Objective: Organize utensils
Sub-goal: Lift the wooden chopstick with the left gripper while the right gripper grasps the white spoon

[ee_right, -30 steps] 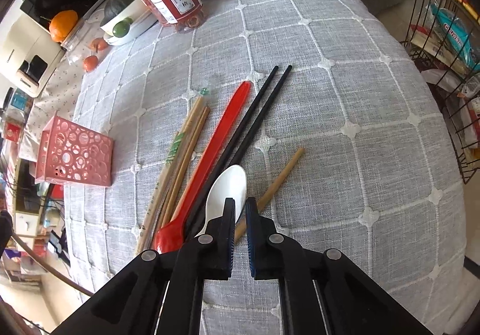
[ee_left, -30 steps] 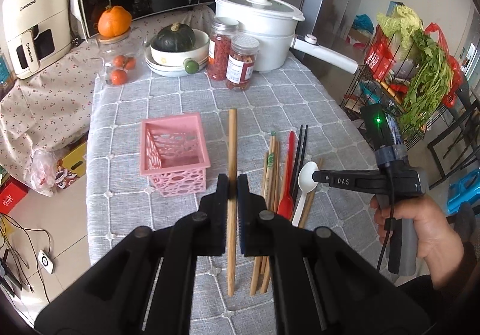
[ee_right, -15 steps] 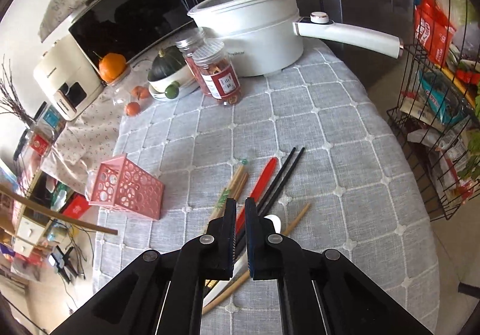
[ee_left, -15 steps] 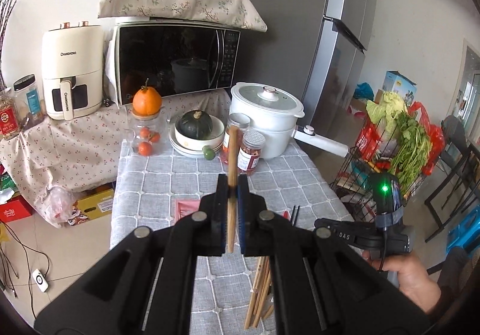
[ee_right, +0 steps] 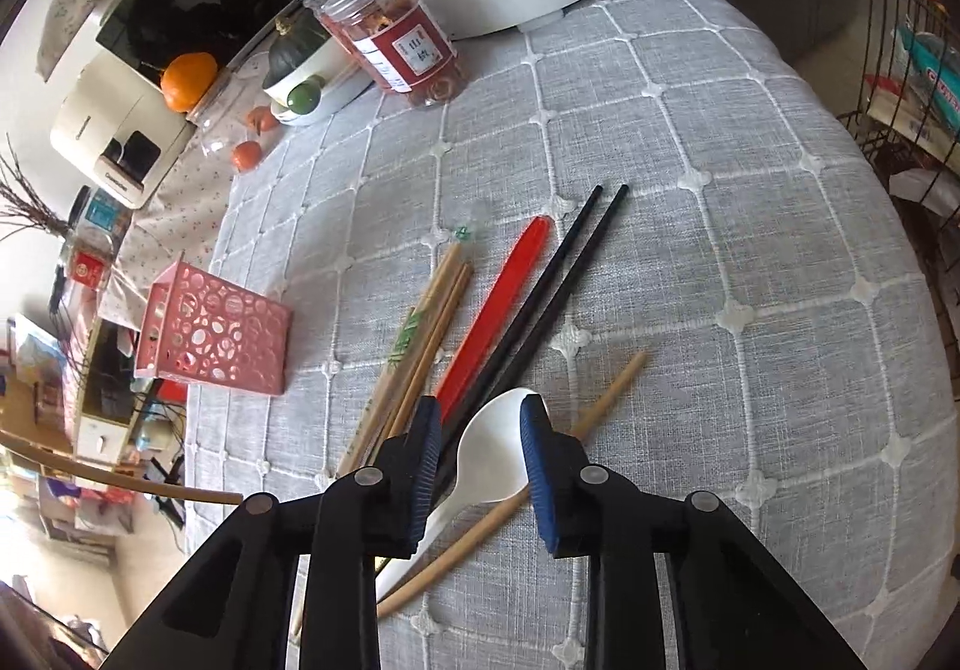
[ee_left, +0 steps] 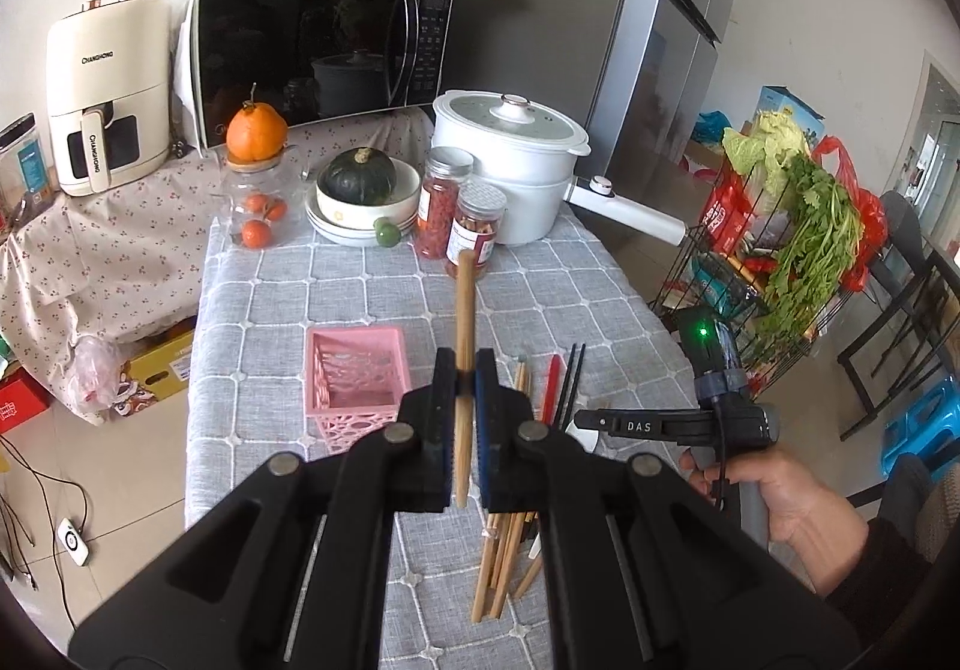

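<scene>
Above worktop (ee_left: 288, 304): our left gripper (ee_left: 463, 418) clamps wooden chopstick (ee_left: 464, 322) mid-length, lifted beside pink basket (ee_left: 354, 370). Right gripper (ee_right: 480, 448), jaws just opening, straddles white spoon (ee_right: 492, 454) lying flat. We judge spoon light, stiff, slippery; grip handle.

Your left gripper (ee_left: 462, 388) is clamped tight on a wooden chopstick (ee_left: 464, 322); the stick runs up between the pads, its far end well past the tips, its near end just behind the pads; gripper tilted downward. Your right gripper (ee_right: 480, 418) points steeply down, jaws just been opening, pads apart; a white spoon (ee_right: 489, 451) lies between them, not pinched. Your right hand (ee_left: 774, 496) wraps the handle, dark sleeve at the wrist.
</scene>
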